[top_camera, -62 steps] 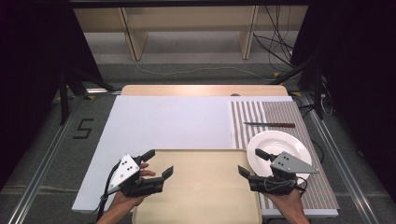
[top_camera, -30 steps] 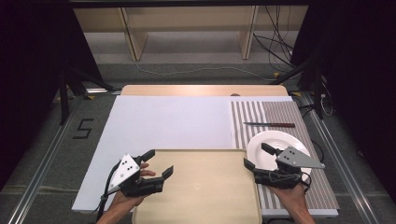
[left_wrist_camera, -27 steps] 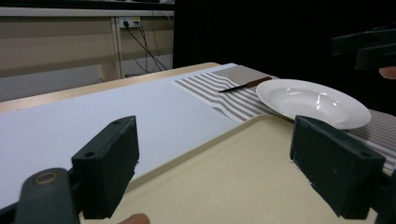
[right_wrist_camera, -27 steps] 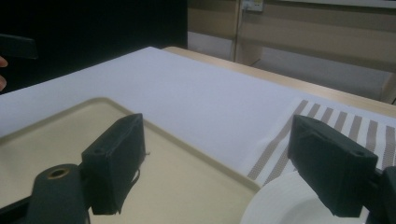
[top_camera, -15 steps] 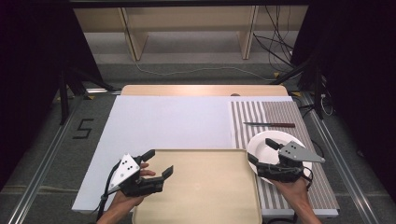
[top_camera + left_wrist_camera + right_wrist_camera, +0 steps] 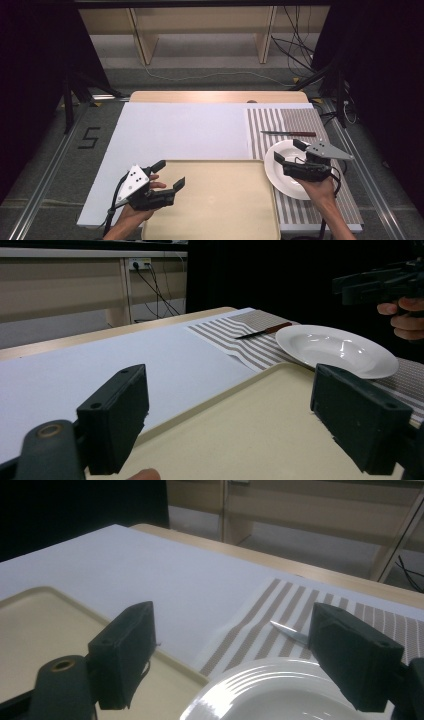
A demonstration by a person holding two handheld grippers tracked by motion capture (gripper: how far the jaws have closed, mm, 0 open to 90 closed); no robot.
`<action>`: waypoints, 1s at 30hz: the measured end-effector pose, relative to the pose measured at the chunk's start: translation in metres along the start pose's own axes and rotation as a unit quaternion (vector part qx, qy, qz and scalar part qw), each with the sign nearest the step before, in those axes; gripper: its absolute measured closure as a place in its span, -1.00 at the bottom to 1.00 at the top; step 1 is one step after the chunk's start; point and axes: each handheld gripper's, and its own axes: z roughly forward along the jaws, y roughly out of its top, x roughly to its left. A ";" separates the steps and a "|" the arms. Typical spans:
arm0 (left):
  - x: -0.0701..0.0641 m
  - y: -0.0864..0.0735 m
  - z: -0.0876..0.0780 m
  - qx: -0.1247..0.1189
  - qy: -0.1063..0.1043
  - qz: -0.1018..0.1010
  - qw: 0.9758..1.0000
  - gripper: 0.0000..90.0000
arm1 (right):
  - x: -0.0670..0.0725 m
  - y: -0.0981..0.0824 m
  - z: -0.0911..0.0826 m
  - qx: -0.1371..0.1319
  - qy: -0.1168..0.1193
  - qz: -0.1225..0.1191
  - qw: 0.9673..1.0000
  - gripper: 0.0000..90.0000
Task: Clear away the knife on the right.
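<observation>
While the left gripper [image 6: 170, 176] hovered wide open and empty over the beige plastic tray's [image 6: 225, 220] corner, the right gripper [image 6: 290, 151] hung above the round white plate [image 6: 280, 172] — apparently not touching. From its own view, its jaws gaped empty over the plate's rim [image 6: 260, 690] — knife [image 6: 290, 632] beyond.

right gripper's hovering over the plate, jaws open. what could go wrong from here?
1. The plate sits close beside the tray edge; a low pass by the right gripper could shove it against the tray.
2. The knife lies just beyond the plate on the striped mat; overshooting forward could knock it.
3. The plate's rim is thin and glossy, so an edge grip might slip.
</observation>
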 end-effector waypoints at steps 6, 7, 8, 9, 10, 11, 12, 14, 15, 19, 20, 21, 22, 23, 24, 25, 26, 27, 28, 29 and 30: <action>0.000 0.000 0.000 0.001 0.001 -0.001 1.000 -0.66 | -0.008 0.004 0.005 0.013 -0.011 -0.012 1.000 -0.54; 0.000 0.000 0.000 0.001 0.001 -0.001 1.000 -0.66 | -0.013 0.006 0.010 0.021 -0.012 -0.017 1.000 -0.53; 0.000 0.000 0.000 0.001 0.001 -0.001 1.000 -0.66 | -0.013 0.006 0.010 0.021 -0.012 -0.017 1.000 -0.53; 0.000 0.000 0.000 0.001 0.000 0.000 1.000 -0.66 | -0.016 0.008 0.015 0.026 -0.019 -0.027 0.999 -0.52; 0.000 0.000 0.000 0.001 0.000 -0.001 1.000 -0.66 | -0.018 0.009 0.017 0.032 -0.022 -0.031 0.999 -0.52; 0.000 0.000 0.000 0.002 0.000 -0.001 1.000 -0.66 | -0.020 0.010 0.019 0.036 -0.022 -0.031 0.999 -0.53; 0.000 0.000 0.000 0.002 0.000 -0.001 1.000 -0.66 | -0.020 0.010 0.019 0.036 -0.022 -0.031 0.999 -0.53; 0.000 0.000 0.000 0.002 0.001 -0.001 1.000 -0.66 | -0.024 0.011 0.023 0.043 -0.022 -0.033 0.998 -0.53; 0.000 0.000 0.000 0.002 0.001 -0.002 1.000 -0.66 | -0.027 0.013 0.025 0.048 -0.024 -0.036 0.998 -0.52; 0.000 0.000 0.001 0.003 0.002 -0.003 1.000 -0.66 | -0.038 0.015 0.032 0.063 -0.024 -0.032 0.997 -0.52; 0.000 -0.001 0.001 0.002 0.002 -0.004 1.000 -0.66 | -0.041 0.017 0.033 0.066 -0.023 -0.030 0.997 -0.52; 0.001 -0.001 0.001 0.003 0.003 -0.004 1.000 -0.66 | -0.044 0.018 0.034 0.069 -0.024 -0.031 0.997 -0.51; 0.001 -0.001 0.001 0.003 0.003 -0.004 1.000 -0.66 | -0.044 0.018 0.034 0.069 -0.024 -0.031 0.997 -0.51; 0.001 -0.001 0.001 0.004 0.003 -0.004 1.000 -0.66 | -0.047 0.019 0.036 0.070 -0.027 -0.029 0.997 -0.51; 0.001 -0.001 0.001 0.004 0.003 -0.004 1.000 -0.66 | -0.050 0.020 0.037 0.070 -0.028 -0.028 0.997 -0.51; 0.001 -0.001 0.001 0.004 0.003 -0.005 1.000 -0.66 | -0.053 0.021 0.038 0.073 -0.027 -0.024 0.997 -0.51; 0.001 -0.001 0.001 0.004 0.004 -0.004 1.000 -0.66 | -0.056 0.022 0.039 0.077 -0.028 -0.023 0.996 -0.51; 0.001 -0.001 0.001 0.004 0.004 -0.005 1.000 -0.66 | -0.062 0.024 0.042 0.083 -0.028 -0.018 0.996 -0.51; 0.001 -0.001 0.001 0.004 0.004 -0.004 1.000 -0.66 | -0.065 0.024 0.044 0.088 -0.025 -0.012 0.996 -0.51; 0.001 -0.001 0.001 0.004 0.003 -0.004 1.000 -0.66 | -0.065 0.024 0.044 0.088 -0.025 -0.012 0.996 -0.51; 0.001 -0.001 0.001 0.004 0.003 -0.004 1.000 -0.66 | -0.069 0.024 0.047 0.096 -0.026 -0.007 0.995 -0.51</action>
